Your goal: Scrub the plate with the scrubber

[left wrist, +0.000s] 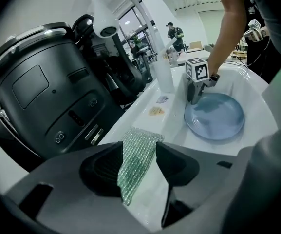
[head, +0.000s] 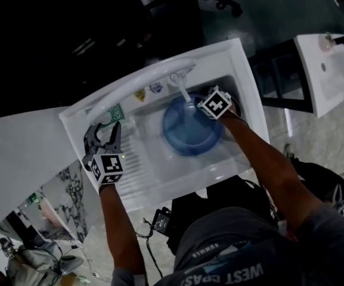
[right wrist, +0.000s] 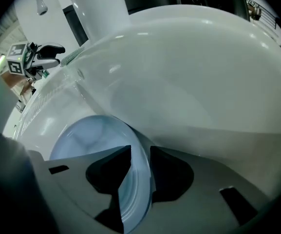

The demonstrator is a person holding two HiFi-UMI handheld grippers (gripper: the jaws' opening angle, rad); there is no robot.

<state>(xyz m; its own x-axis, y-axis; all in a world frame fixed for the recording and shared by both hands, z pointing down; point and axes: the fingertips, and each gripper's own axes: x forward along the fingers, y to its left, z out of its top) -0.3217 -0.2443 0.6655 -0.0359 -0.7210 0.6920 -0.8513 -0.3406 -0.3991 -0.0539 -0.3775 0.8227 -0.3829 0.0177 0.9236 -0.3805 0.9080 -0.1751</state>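
Observation:
A blue plate [head: 189, 127] lies in the white sink [head: 160, 183]. My right gripper [head: 206, 95] reaches down at the plate's far right edge. In the right gripper view its open jaws [right wrist: 139, 152] straddle the plate's rim [right wrist: 135, 179], one pad inside and one outside. A green mesh scrubber [left wrist: 135, 155] lies on the sink's left ledge. My left gripper [left wrist: 140, 150] is lowered over it, jaws open, with the scrubber lying between the pads. From the head view the left gripper [head: 103, 133] sits just below the scrubber [head: 113, 112].
A large black cooker [left wrist: 47, 87] stands close on the left of the ledge. The white faucet [head: 180, 85] arches over the basin's far side, and a white bottle [left wrist: 164, 72] stands beside it. The sink's curved wall [right wrist: 189, 82] rises close behind the plate.

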